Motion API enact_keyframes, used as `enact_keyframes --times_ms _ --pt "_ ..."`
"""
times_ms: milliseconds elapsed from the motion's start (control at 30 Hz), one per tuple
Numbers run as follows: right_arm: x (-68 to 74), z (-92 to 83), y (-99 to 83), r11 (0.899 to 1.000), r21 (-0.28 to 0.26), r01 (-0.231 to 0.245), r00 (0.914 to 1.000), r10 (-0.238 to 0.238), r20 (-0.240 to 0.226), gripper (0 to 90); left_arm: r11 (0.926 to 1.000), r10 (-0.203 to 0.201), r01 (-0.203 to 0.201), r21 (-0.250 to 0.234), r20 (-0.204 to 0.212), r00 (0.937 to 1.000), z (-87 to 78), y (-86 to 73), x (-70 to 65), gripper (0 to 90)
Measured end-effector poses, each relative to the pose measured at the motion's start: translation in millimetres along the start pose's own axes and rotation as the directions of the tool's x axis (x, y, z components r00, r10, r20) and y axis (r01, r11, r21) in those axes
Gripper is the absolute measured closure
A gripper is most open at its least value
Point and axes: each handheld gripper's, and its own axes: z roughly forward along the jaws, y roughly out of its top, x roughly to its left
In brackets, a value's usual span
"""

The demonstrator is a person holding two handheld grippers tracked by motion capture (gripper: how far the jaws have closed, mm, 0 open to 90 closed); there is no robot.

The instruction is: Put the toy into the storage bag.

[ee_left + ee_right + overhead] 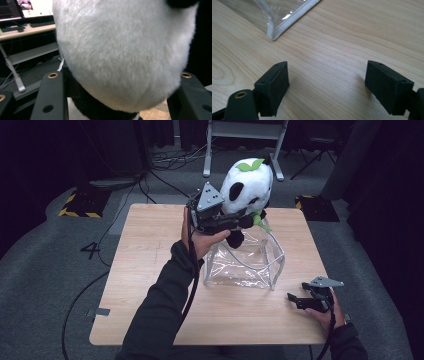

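Above bag (245,262), left gripper (235,223) gripping panda (246,187)

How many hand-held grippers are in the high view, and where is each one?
2. The left hand-held gripper is above the clear plastic bag, shut on the panda plush toy. The right hand-held gripper, open, rests on the wooden table near its right edge.
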Motion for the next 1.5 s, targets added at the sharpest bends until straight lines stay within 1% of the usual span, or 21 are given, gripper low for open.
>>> enact_keyframes --times_ms 100,267,333,400,500,733,767,933,1000,1033,1200,1233,1267,1333,1400,1500 --pt "0.0 0.0 0.0 1.000 0.000 0.000 1.0000 0.000 0.000 19.4 0.9999 0.002 -0.003 0.014 0.011 0.9999 6.8 -4.1 -3.4 41.1" --pt "-0.1 0.0 0.0 1.000 0.000 0.001 1.0000 -0.001 -0.001 19.4 0.9995 -0.002 0.002 0.031 0.007 1.0000 11.7 -10.8 -4.8 40.8" --pt "-0.2 0.0 0.0 1.000 0.000 0.001 1.0000 -0.001 -0.001 19.3 0.9992 -0.019 0.019 0.036 0.009 0.9998 13.0 -16.9 -3.0 40.8" --pt "-0.2 0.0 0.0 1.000 0.000 0.001 1.0000 -0.001 -0.001 19.3 0.9990 -0.017 0.016 0.042 0.006 0.9998 12.7 -18.8 -2.4 40.7" --pt "-0.2 0.0 0.0 1.000 0.000 0.001 1.0000 -0.001 -0.001 19.3 0.9980 -0.027 0.027 0.057 0.014 0.9995 12.9 -26.7 1.4 40.6" --pt "-0.2 0.0 0.0 1.000 0.000 0.001 1.0000 -0.001 -0.001 19.3 0.9963 -0.029 0.027 0.081 0.030 0.9991 19.1 -35.9 1.3 40.0" --pt "-0.2 0.0 0.0 1.000 0.000 0.001 1.0000 -0.001 -0.001 19.3 0.9954 -0.029 0.025 0.092 0.036 0.9990 21.4 -38.5 0.7 39.9" --pt "-0.2 0.0 0.0 1.000 0.000 0.001 1.0000 -0.001 -0.001 19.3 0.9938 -0.032 0.028 0.108 0.039 0.9987 25.1 -43.4 1.2 39.5" --pt "-0.2 0.0 0.0 1.000 0.000 0.001 1.0000 -0.001 -0.001 19.4 0.9927 -0.035 0.030 0.117 0.041 0.9985 26.4 -45.3 2.0 39.0" --pt "-0.2 0.0 0.0 1.000 0.000 0.001 1.0000 -0.001 -0.001 19.3 0.9910 -0.036 0.030 0.130 0.042 0.9985 27.9 -47.0 2.2 38.8" --pt "-0.2 0.0 0.0 1.000 0.000 0.001 1.0000 -0.001 0.000 19.4 0.9882 -0.039 0.032 0.150 0.045 0.9983 31.4 -49.9 2.7 37.4" --pt "-0.2 0.0 0.0 1.000 0.000 0.001 1.0000 -0.001 -0.001 19.4 0.9859 -0.036 0.029 0.165 0.044 0.9984 33.2 -50.6 2.9 37.0" --pt "-0.2 0.0 0.0 1.000 0.000 0.001 1.0000 -0.001 -0.001 19.4 0.9859 -0.036 0.029 0.165 0.044 0.9984 33.2 -50.6 2.9 36.7" --pt "-0.2 0.0 0.0 1.000 0.000 0.001 1.0000 -0.001 0.000 19.4 0.9835 -0.030 0.022 0.179 0.044 0.9986 34.8 -50.8 2.2 36.1" --pt "-0.2 0.0 0.0 1.000 0.000 0.001 1.0000 -0.001 0.000 19.4 0.9828 -0.032 0.023 0.183 0.042 0.9986 35.1 -50.7 1.9 34.4" --pt "-0.2 0.0 0.0 1.000 0.000 0.001 1.0000 -0.001 -0.001 19.4 0.9790 -0.039 0.031 0.201 0.038 0.9985 35.4 -51.2 2.8 32.6"
